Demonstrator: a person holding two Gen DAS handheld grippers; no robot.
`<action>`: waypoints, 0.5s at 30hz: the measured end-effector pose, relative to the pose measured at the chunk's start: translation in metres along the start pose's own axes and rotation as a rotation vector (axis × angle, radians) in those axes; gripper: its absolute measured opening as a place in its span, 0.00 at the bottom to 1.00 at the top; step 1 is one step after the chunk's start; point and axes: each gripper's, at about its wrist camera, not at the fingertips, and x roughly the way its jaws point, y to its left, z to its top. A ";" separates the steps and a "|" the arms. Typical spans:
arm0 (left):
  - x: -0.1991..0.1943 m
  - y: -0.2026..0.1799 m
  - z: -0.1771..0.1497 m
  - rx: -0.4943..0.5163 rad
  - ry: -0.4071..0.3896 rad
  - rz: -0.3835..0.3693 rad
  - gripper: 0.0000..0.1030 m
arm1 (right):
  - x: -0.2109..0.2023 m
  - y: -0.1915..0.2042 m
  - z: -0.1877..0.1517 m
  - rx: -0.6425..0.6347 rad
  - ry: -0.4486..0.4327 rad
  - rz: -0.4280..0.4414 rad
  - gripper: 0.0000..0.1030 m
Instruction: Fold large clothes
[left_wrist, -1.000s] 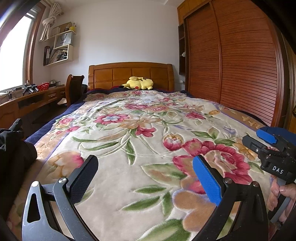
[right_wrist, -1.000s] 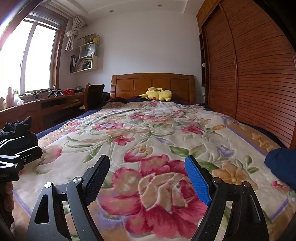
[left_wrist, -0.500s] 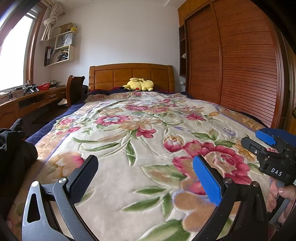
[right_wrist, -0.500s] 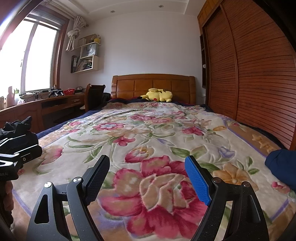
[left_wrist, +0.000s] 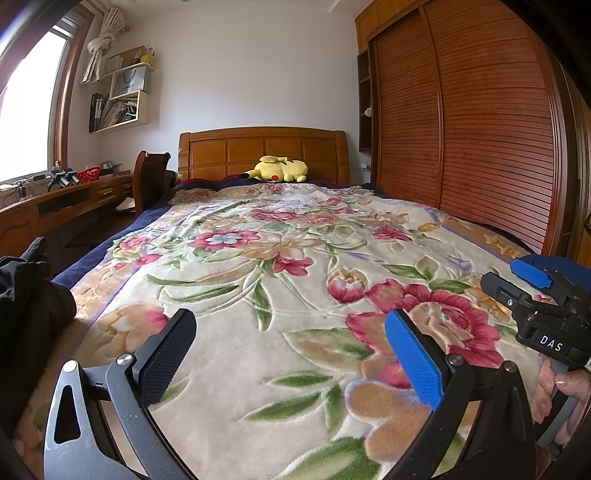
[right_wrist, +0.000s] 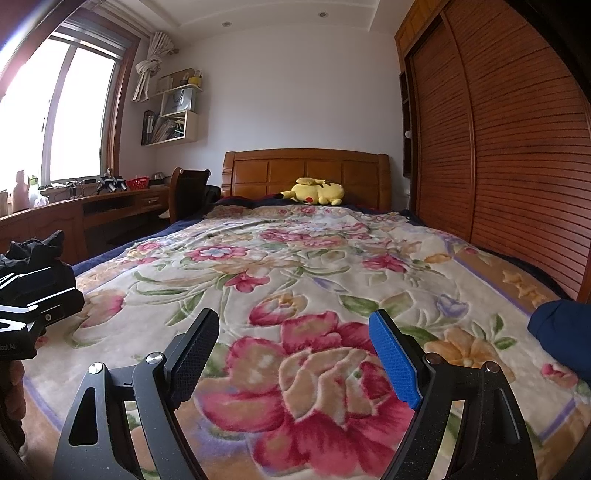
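Note:
A black garment (left_wrist: 26, 302) lies bunched at the bed's near left edge; it also shows in the right wrist view (right_wrist: 37, 247). A dark blue garment (right_wrist: 561, 332) lies at the near right edge, partly hidden behind the other gripper in the left wrist view (left_wrist: 565, 264). My left gripper (left_wrist: 288, 354) is open and empty above the floral blanket (left_wrist: 288, 236). My right gripper (right_wrist: 295, 354) is open and empty above the blanket (right_wrist: 295, 251). Each gripper's body shows at the edge of the other's view.
A yellow plush toy (left_wrist: 279, 171) lies by the wooden headboard (left_wrist: 262, 147). A wooden wardrobe (left_wrist: 461, 140) runs along the right. A desk (right_wrist: 74, 218) and chair (right_wrist: 188, 192) stand left of the bed under the window.
Both grippers have stayed open and nearly still; the views have only drifted slightly.

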 end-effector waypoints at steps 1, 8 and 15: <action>0.000 0.000 0.000 0.000 0.001 0.000 0.99 | 0.000 0.000 0.000 0.000 0.000 0.000 0.82; 0.000 0.000 0.000 0.000 0.000 0.000 0.99 | 0.001 0.000 0.001 -0.001 0.003 0.001 0.82; 0.000 0.000 0.000 0.000 0.000 0.000 0.99 | 0.001 -0.001 0.000 -0.002 0.002 0.000 0.82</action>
